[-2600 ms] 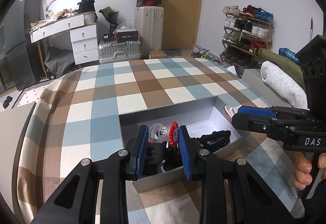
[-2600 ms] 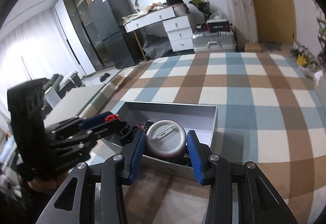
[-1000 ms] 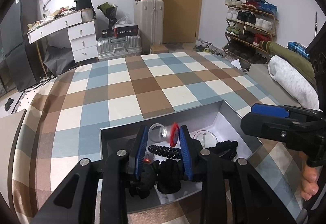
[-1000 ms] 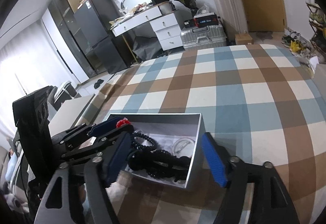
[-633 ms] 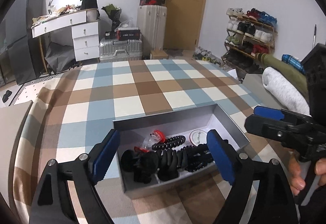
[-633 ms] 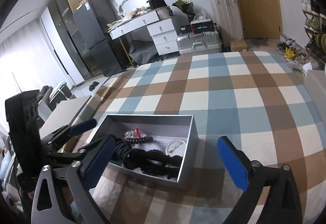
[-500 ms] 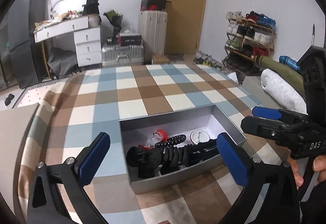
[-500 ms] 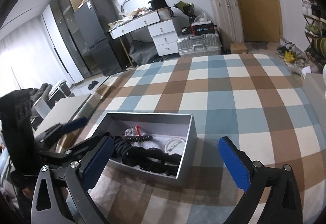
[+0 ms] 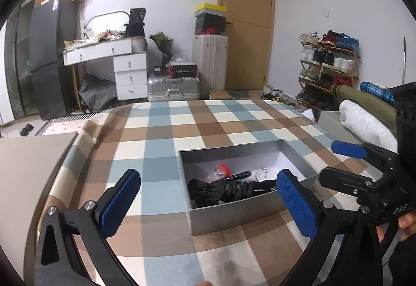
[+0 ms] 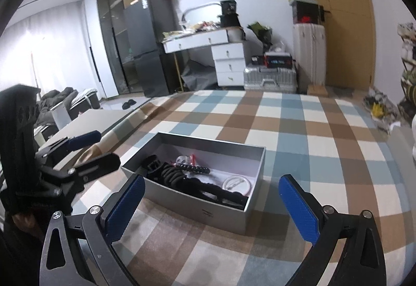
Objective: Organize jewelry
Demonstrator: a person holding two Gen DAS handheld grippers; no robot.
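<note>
So, quick rundown of what's on the bed:

Left gripper (image 9: 208,204): blue pads spread wide, gripping nothing, hanging above the near side of the box. Also visible from the right wrist view at the left edge (image 10: 91,149), fingers apart there too.

Right gripper (image 10: 212,204): jaws wide apart as well, nothing between them, held over the near corner of the box. From the left wrist view it pokes in from the right (image 9: 345,163), beside the box's right end.

Grey box (image 9: 234,215): open, shallow, rectangular, sitting flat on the checked blanket (image 9: 166,130), slightly angled to both cameras.

Jewelry inside: everything is in the box. A chunky black beaded pile (image 10: 182,182) runs along the near wall, a thinner black bead strand (image 10: 193,168) lies just behind it, and a round clear piece with a silvery clip (image 10: 237,183) sits at the right end on the white floor of the box.

Red bit (image 9: 223,169): small red-topped clear thing toward the back of the box, can't tell exactly what it is.

Background: white desk with drawers (image 9: 130,70), silver suitcase (image 9: 173,87), shoe rack (image 9: 327,62).
</note>
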